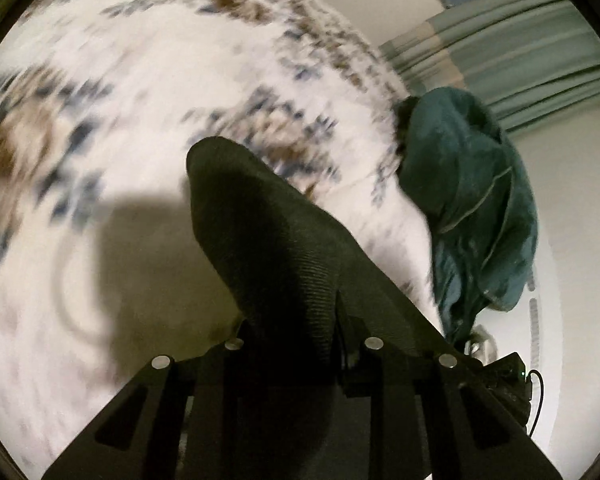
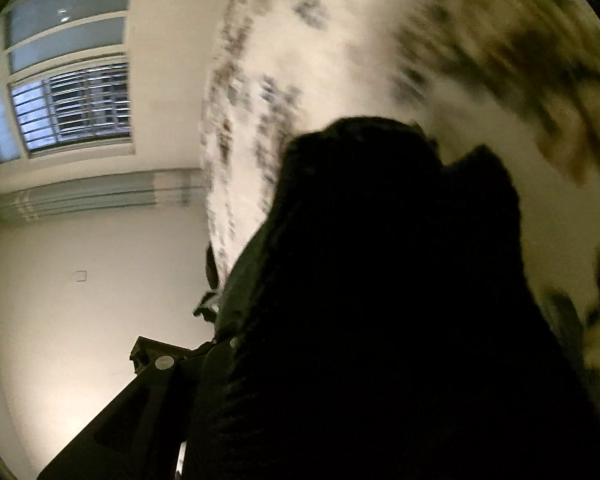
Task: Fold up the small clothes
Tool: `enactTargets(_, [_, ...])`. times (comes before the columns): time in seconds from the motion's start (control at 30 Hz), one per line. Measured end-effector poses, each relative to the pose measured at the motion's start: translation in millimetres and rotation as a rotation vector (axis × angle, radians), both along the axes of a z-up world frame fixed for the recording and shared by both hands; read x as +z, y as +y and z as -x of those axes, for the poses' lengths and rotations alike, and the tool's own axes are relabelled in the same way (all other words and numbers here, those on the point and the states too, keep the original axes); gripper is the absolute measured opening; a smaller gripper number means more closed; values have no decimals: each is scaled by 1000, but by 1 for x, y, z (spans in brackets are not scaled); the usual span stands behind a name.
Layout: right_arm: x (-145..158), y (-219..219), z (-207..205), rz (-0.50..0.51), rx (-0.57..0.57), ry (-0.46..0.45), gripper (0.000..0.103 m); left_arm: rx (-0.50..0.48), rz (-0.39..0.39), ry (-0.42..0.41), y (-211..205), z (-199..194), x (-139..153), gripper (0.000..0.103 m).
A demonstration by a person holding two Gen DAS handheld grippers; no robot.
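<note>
A dark ribbed knit garment [image 1: 276,232] rises out of my left gripper [image 1: 300,344], whose jaws are shut on it; it is lifted over a white bedspread [image 1: 148,92] with blue and brown flowers. In the right wrist view the same dark garment [image 2: 400,280] covers my right gripper [image 2: 340,360] and hides its fingertips, so whether the jaws are shut on it is not visible. A crumpled teal garment [image 1: 472,200] lies at the bedspread's right edge.
The bedspread [image 2: 340,48] is motion-blurred in both views. A barred window [image 2: 76,108], pale walls [image 2: 80,300] and grey-green curtains [image 1: 520,56] lie beyond the bed. A black device with a cable [image 1: 516,384] sits at the lower right.
</note>
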State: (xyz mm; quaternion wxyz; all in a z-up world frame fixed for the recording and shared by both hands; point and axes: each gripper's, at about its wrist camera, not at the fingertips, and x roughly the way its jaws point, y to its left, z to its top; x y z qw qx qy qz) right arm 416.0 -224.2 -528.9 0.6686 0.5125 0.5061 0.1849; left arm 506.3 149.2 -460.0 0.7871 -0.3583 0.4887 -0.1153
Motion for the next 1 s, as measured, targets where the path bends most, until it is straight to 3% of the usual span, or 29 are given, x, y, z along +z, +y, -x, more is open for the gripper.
enactTargets(0.2, [32,22,-98,15,-61,-93,17,-86,-79,-69,15,-113,21,20])
enactTargets(0.4, [24,58,-193,23,-121,-160,17,-142,-155,-99,34,-211,18,21])
enactTargets(0.47, [18,71,-227,34,-137,-191,17,-153,-184,-53,42,-237,-4,27])
enactTargets(0.53, [2,81,-249,43,-148,-193,17,-152,-247,67,46,-250,-37,33])
enactTargets(0.6, [-31,94,-268,77,-127,-97,24,-158,-280,186,49,-250,-70,36])
enactTargets(0.63, [-47,97,-272,117,-106,-24,29,-155,-256,194,51,-243,-81,40])
enactTargets(0.7, [-68,99,-264,203,-80,60,60,-116,-246,160,53,-227,-82,65])
enactTargets(0.77, [-74,94,-250,285,-58,74,67,-126,-269,162,48,-213,-82,72])
enactTargets(0.83, [-74,87,-237,354,-34,80,67,-139,-321,157,40,-200,-81,79])
enactTargets(0.87, [-75,86,-237,377,-28,74,67,-151,-361,153,33,-189,-78,85])
enactTargets(0.93, [-68,85,-231,485,19,69,69,-138,-444,144,27,-173,-70,87])
enactTargets(1.0, [-55,88,-228,616,51,63,85,-109,-525,135,20,-156,-58,90])
